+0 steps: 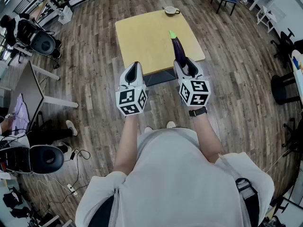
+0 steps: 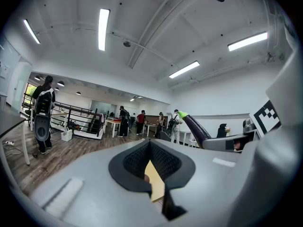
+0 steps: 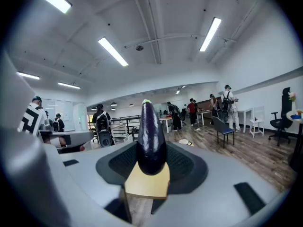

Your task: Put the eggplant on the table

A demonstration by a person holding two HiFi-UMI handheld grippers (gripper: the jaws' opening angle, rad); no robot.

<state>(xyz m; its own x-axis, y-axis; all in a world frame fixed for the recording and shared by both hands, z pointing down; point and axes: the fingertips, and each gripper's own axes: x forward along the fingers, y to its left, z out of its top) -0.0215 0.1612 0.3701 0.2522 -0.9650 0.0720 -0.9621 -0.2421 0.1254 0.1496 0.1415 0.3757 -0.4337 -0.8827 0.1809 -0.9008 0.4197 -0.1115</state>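
Eggplant [image 3: 150, 136] sits gripped in our right gripper [image 1: 186, 66]. Its jaws clamp the thick dark end from both sides, and the green tip points forward, away from us. In the head view we see it held in the air, its length reaching over the near right edge of the counter [image 1: 142, 37]; it does not rest on the wood, as far as we can tell. Our left gripper [image 1: 132, 73] hangs beside the right one, just short of the counter's near edge and over the wooden floor [image 1: 94, 79]. Its jaws are clenched tip to tip with nothing between them. A cup [image 1: 170, 10] stands at the counter's far edge, well apart from the eggplant.
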